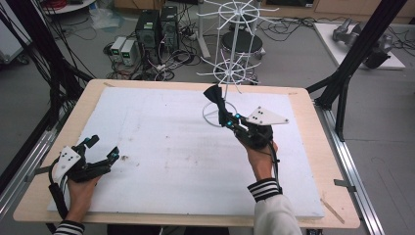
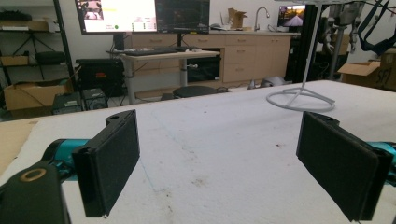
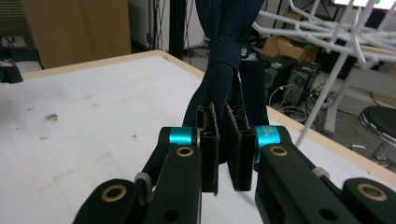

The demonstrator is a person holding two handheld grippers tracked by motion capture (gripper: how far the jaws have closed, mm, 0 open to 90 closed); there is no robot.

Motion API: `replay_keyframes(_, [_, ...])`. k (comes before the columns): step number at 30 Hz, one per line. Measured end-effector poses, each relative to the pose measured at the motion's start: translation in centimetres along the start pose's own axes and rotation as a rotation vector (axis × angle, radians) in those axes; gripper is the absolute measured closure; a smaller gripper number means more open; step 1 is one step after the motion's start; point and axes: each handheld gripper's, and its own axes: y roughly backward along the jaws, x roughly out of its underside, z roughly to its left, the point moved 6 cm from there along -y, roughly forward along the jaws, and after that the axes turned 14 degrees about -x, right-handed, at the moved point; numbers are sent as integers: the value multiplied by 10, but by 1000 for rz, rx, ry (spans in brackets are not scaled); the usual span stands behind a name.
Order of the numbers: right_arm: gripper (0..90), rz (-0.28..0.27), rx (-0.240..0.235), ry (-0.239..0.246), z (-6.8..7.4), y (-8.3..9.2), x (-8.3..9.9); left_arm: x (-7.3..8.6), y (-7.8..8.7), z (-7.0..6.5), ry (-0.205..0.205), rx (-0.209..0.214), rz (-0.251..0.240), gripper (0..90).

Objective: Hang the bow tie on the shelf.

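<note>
A dark navy fabric bow tie (image 3: 224, 60) with a knotted centre is pinched at its lower end between the closed jaws of the right gripper (image 1: 234, 121) and stands up from them above the white foam-covered worktop (image 1: 161, 152). In the high view the bow tie (image 1: 215, 98) hangs just beside the pole of a white wire display rack (image 1: 234, 44) with spoked rings, over the rack's round base ring at the far side of the worktop.
</note>
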Motion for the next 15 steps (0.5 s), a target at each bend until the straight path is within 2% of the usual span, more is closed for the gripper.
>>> replay_keyframes(15, [847,-12,-41,15,8,-18,-21,0,0,0,1,1,1,136])
